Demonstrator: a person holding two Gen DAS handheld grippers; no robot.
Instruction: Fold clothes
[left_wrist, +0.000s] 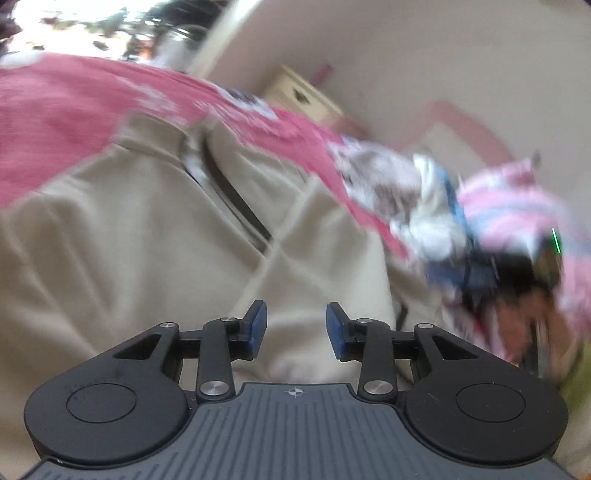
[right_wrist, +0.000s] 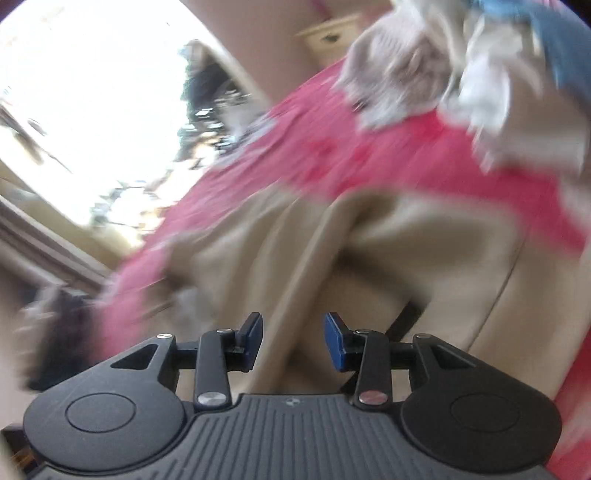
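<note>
Beige garment (left_wrist: 147, 240) spread across the pink-red bedspread (left_wrist: 55, 110), dark zipper line (left_wrist: 232, 199) running diagonally down its front. Left gripper (left_wrist: 296, 328) hovers over the beige cloth, jaws parted, blue pads (left_wrist: 260, 325) bare, nothing pinched. Right gripper (right_wrist: 293, 341) likewise apart over a bunched fold of the same garment (right_wrist: 369, 240), nothing between its pads. Pile of mixed clothes (left_wrist: 424, 199) sits on the bedspread to the right of the garment (white, blue, pink stripes, heavy blur so items can't be told apart). Cream drawer unit (left_wrist: 303, 96) stands by the wall beyond the bed. Bright window (right_wrist: 92, 110) at left in the right wrist view.
</note>
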